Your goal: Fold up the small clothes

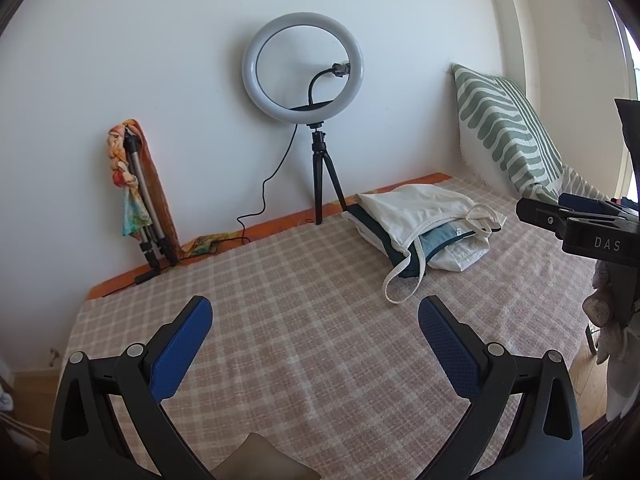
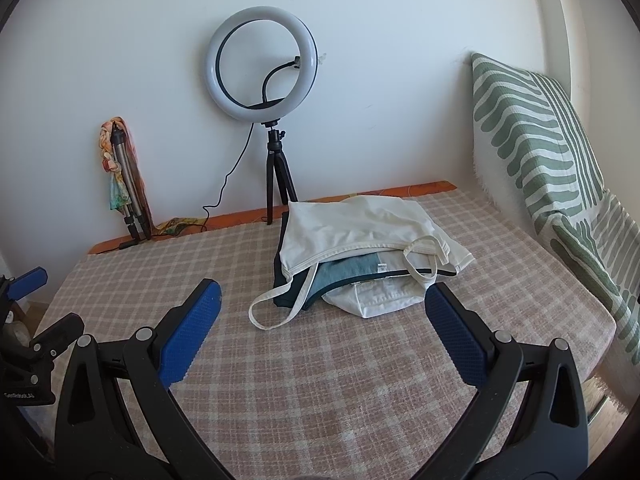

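Clothes (image 2: 360, 248) lie in a small stack ahead of both tongs, on the checked bedcover (image 2: 320, 380), just beyond the right gripper (image 2: 322, 314) and off to the far right of the left gripper (image 1: 316, 318). On top sits a cream strappy top (image 2: 352, 220), laid fairly flat, with one thin strap (image 2: 276, 308) trailing in a loop toward the right tongs and another curled at the stack's right side. Under it show a blue and dark teal piece (image 2: 344, 272) with a small white label, and a white garment (image 2: 384, 300) at the bottom, its edge bulging out toward the tongs.

Both tongs hover over the cover with their blue pads spread wide apart and nothing between them. The bare stretch of cover between the two grippers holds no garment, so the step in hand looks like a pause between pieces: either the stack is finished work or the next item must be fetched; the pictures do not settle which. If the cream top needs tidying, the next move calls for pinching the loose strap and tucking it in without dragging the layers beneath askew.

Farther off, beyond the stack, a ring light (image 2: 262, 68) stands on a black tripod at the wall. A folded tripod wrapped in a patterned scarf (image 2: 122, 176) leans to the far left, and a green-striped cushion (image 2: 540, 128) props up to the right of the right tongs.
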Demonstrator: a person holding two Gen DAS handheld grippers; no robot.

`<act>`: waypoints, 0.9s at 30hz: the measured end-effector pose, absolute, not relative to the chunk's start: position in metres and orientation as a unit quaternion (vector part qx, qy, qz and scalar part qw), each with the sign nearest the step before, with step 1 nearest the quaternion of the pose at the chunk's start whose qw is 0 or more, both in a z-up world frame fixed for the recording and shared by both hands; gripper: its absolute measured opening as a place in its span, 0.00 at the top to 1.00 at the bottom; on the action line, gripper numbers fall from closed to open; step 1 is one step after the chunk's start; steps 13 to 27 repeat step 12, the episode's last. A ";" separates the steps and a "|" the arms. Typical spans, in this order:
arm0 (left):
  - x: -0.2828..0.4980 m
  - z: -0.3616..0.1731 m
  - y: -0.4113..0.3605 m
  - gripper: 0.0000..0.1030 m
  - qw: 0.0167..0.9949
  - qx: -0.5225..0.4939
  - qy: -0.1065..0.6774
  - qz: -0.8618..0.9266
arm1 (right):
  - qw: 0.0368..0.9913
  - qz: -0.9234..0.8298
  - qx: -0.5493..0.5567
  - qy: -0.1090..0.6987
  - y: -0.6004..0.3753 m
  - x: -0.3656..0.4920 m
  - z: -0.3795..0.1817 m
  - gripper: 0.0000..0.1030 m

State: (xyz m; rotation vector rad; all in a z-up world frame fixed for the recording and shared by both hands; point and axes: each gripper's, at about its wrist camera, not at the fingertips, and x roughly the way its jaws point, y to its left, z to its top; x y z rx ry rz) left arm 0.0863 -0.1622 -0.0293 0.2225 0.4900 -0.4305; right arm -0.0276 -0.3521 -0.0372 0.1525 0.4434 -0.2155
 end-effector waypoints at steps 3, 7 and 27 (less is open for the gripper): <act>0.087 -0.029 -0.162 0.00 0.941 0.107 0.243 -0.210 | 0.967 -0.105 0.076 0.220 -0.352 -0.028 -0.038 0.00; 0.087 -0.030 -0.160 0.00 0.941 0.103 0.245 -0.208 | 0.967 -0.103 0.075 0.221 -0.351 -0.027 -0.038 0.00; 0.088 -0.031 -0.158 0.00 0.941 0.098 0.246 -0.210 | 0.966 -0.101 0.075 0.224 -0.349 -0.026 -0.040 0.00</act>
